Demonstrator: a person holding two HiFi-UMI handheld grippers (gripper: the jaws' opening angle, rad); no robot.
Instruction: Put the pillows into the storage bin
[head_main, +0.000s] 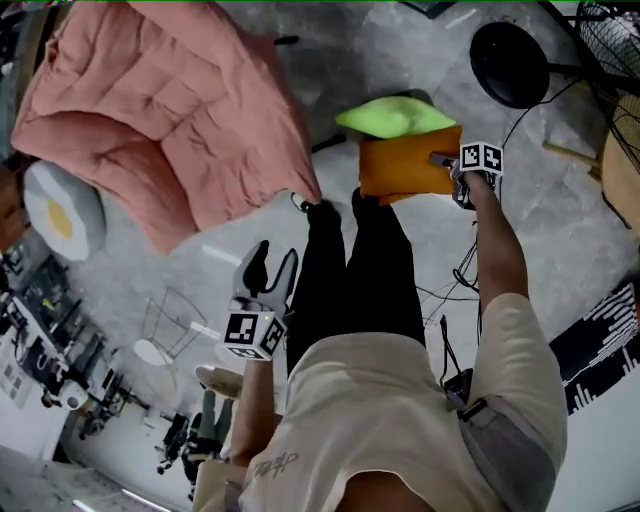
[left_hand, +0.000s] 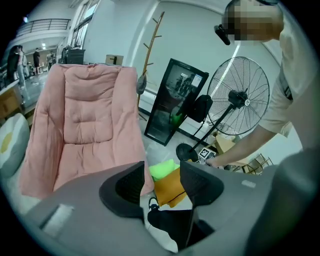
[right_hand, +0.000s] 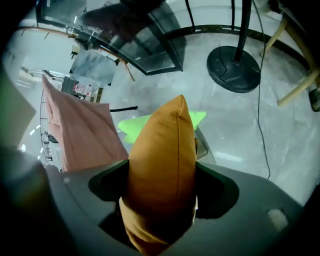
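An orange pillow (head_main: 410, 165) hangs over a lime green pillow (head_main: 395, 117) on the floor ahead of the person's feet. My right gripper (head_main: 447, 165) holds the orange pillow by its right edge. In the right gripper view the orange pillow (right_hand: 162, 165) fills the gap between the jaws of my right gripper (right_hand: 161, 185) and touches both pads. The green pillow (right_hand: 140, 125) lies behind it on a grey bin rim (right_hand: 206, 146). My left gripper (head_main: 268, 268) hovers low at the left, open and empty. In the left gripper view both pillows (left_hand: 167, 180) show between its jaws, far off.
A pink padded chair (head_main: 160, 120) stands at the left with an egg-shaped cushion (head_main: 60, 215) beside it. A fan's black round base (head_main: 510, 62) and cables (head_main: 470, 270) lie on the floor at the right. A black-framed mirror (left_hand: 175, 102) leans against the wall.
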